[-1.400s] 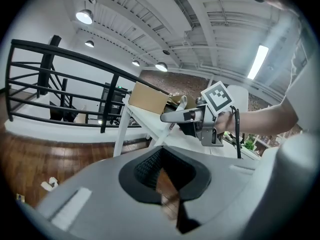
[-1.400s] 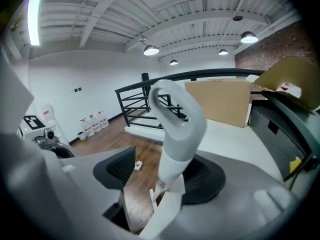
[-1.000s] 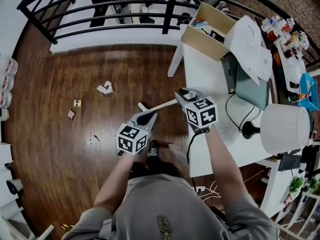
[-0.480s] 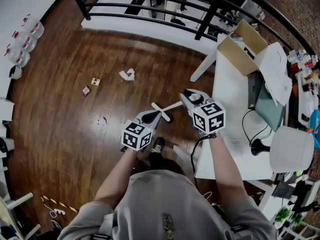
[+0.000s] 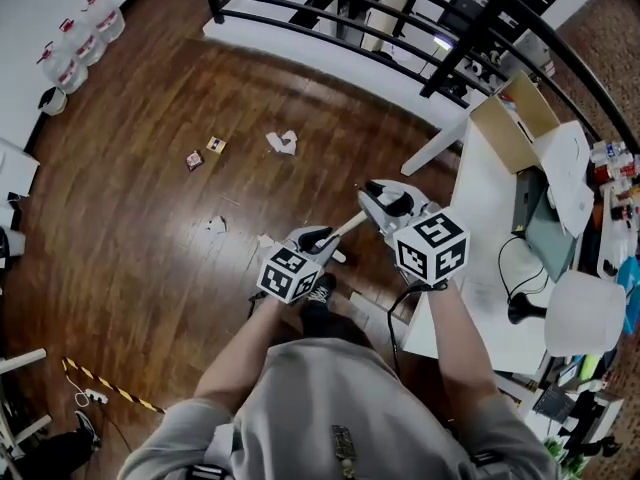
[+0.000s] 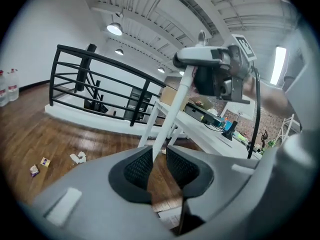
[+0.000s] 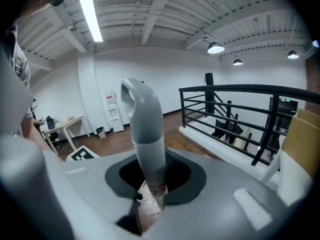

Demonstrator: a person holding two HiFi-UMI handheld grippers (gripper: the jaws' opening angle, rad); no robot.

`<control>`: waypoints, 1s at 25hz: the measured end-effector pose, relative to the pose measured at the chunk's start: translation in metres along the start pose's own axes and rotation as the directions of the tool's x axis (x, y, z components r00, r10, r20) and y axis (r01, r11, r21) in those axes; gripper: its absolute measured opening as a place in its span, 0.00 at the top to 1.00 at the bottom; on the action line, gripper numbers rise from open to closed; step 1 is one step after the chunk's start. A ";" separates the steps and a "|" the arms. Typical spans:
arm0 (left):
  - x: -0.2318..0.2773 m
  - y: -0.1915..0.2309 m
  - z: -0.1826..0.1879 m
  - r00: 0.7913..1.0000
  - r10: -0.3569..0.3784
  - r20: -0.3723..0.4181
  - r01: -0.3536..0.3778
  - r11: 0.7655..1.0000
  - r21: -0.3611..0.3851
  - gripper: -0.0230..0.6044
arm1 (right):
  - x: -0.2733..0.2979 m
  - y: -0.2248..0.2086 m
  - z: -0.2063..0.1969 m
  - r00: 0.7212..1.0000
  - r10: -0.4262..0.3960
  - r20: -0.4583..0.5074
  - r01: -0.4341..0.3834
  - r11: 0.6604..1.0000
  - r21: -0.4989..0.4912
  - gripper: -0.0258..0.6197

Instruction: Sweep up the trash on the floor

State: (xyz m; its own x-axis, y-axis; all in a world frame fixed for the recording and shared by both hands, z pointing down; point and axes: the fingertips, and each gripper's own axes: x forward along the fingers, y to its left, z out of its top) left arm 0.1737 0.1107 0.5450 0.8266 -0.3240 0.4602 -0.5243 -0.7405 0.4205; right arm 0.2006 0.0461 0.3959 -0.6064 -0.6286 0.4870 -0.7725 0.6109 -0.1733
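**Both tools on the broom, trash lying ahead on the floor**

The right tool [image 5: 376,198] is clamped on the broom's grey grip [image 7: 145,134], which stands up between its pads and ends in a hang loop. From there the broom's white pole [image 5: 350,225] slants down to the left tool [image 5: 318,238]. That tool's jaws have just been opening. The pole passes between them against one pad with a gap to the other, so it is loosely ringed, not pinched. The broom's head cannot be made out.

On the wooden floor [image 5: 150,258], a small white scrap [image 5: 215,225] lies left of the left tool. A crumpled white paper [image 5: 283,142] and two small wrappers [image 5: 194,159] lie farther out, toward the floor's far edge under the black railing [image 5: 330,8]. The white surface [image 5: 480,228] stands just right of the right tool, with a cardboard box [image 5: 510,128] at its far corner.
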 end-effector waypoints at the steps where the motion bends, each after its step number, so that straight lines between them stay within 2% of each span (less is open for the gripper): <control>1: -0.005 0.002 -0.004 1.000 0.011 0.000 -0.011 1.000 0.004 0.86 | 0.002 0.012 0.003 1.000 0.025 0.000 -0.025 1.000 -0.008 0.86; 5: -0.025 0.013 -0.020 0.999 0.048 0.001 -0.048 0.999 0.004 0.76 | 0.015 0.059 0.013 0.993 0.122 -0.005 -0.122 0.992 -0.038 0.86; 8: -0.045 0.026 -0.034 0.997 0.077 -0.001 -0.077 0.997 -0.013 0.73 | 0.026 0.098 0.020 0.980 0.197 -0.015 -0.198 0.978 -0.064 0.86; 13: -0.075 0.043 -0.048 0.990 0.142 0.025 -0.141 0.990 -0.027 0.71 | 0.046 0.155 0.027 0.952 0.305 -0.036 -0.307 0.948 -0.083 0.86; 16: -0.095 0.057 -0.059 0.980 0.194 0.037 -0.192 0.980 -0.049 0.74 | 0.060 0.181 0.021 0.930 0.361 -0.060 -0.365 0.928 -0.079 0.86; 25: -0.125 0.099 -0.118 0.965 0.263 -0.009 -0.263 0.962 -0.077 0.76 | 0.118 0.228 -0.015 0.884 0.449 -0.127 -0.458 0.888 -0.050 0.86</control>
State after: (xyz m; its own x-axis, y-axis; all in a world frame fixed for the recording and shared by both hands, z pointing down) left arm -0.0058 0.1472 0.6219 0.6576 -0.5021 0.5617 -0.7375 -0.5814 0.3437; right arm -0.0442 0.1183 0.4274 -0.8590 -0.2204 0.4621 -0.3989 0.8540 -0.3340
